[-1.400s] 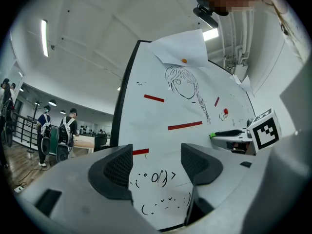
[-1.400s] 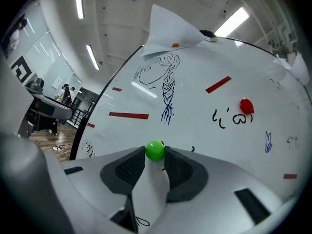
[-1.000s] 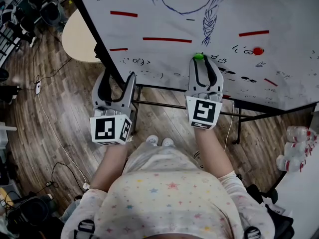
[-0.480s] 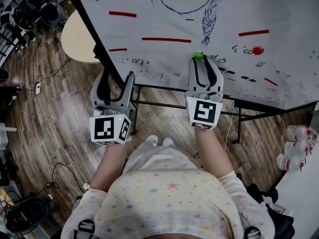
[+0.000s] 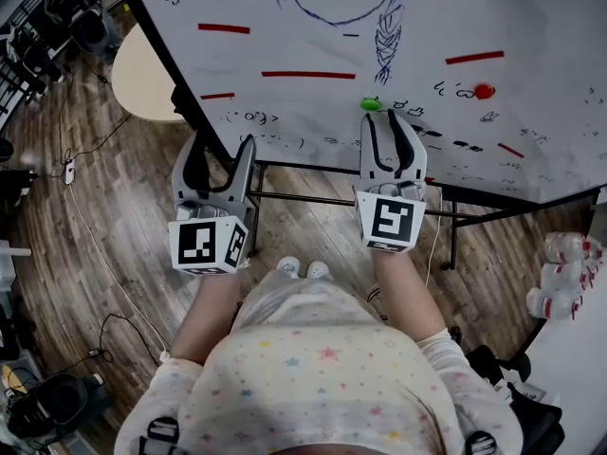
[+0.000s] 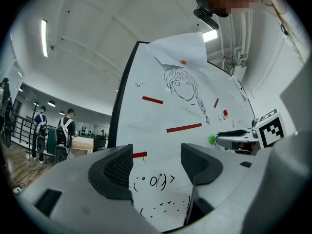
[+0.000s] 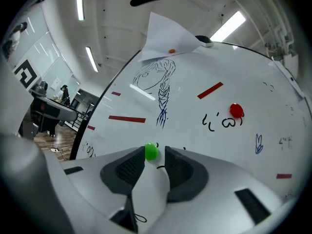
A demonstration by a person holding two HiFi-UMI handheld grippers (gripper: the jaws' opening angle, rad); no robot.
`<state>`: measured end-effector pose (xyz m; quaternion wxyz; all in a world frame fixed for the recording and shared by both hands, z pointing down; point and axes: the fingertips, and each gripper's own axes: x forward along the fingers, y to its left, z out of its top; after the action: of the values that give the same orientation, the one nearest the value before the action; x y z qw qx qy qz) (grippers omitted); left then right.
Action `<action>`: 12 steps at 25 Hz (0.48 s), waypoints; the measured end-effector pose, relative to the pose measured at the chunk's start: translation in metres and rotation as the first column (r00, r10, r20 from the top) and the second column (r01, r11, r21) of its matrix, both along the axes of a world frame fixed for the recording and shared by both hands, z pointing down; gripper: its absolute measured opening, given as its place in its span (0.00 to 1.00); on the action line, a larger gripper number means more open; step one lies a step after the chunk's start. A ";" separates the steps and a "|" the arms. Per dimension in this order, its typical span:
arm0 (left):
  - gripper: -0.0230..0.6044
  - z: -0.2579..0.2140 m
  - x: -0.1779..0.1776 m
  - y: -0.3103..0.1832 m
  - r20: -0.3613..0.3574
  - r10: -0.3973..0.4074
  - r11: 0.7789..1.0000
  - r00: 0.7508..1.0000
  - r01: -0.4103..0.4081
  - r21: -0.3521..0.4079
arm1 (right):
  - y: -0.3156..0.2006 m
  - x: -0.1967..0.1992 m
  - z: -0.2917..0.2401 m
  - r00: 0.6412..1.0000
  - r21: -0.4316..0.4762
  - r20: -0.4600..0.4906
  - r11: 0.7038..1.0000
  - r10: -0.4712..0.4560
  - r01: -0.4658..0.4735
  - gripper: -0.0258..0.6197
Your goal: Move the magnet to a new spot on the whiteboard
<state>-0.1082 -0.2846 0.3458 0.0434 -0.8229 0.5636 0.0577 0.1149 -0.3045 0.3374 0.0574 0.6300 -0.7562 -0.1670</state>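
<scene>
The left gripper [image 5: 224,146] is held low, near the whiteboard's dark left edge. Its dark fingers [image 6: 114,168] are set wide apart and nothing is held between them; only scribbled board is seen beyond. The right gripper [image 5: 387,118] is presented to the tilted white whiteboard [image 5: 541,27]. Its fingers [image 7: 126,172] are drawn to a narrow gap, slightly wider than the small round green magnet [image 7: 151,151]. The magnet is found at the very tips, against one finger and clear of the other, so it is not judged to be clamped. Half a second ago the magnet was met by the tips in the head view; a sliver of board is now seen between them. Measured against the nearby black pen marks, the magnet's place on the board is unchanged. The relocation is therefore judged not begun, and a firmer closure on the magnet is required first. Farther up, the long red strip [image 5: 308,74], the round red magnet [image 5: 485,91] and the blue pen drawing [image 5: 384,36] are untouched.
</scene>
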 end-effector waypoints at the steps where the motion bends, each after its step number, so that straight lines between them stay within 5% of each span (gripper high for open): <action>1: 0.49 -0.001 0.001 0.000 0.001 -0.001 1.000 1.000 0.001 0.005 | 0.002 0.001 -0.001 1.000 0.000 0.001 1.000 -0.002 0.002 0.24; 12: 0.48 -0.005 0.021 0.001 -0.003 0.046 0.999 0.999 -0.045 0.011 | 0.020 0.012 -0.009 0.999 0.003 0.026 1.000 -0.023 0.023 0.15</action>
<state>-0.0876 -0.2832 0.3409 0.0455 -0.8351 0.5445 0.0632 0.1268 -0.2849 0.3288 0.0447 0.6233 -0.7640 -0.1606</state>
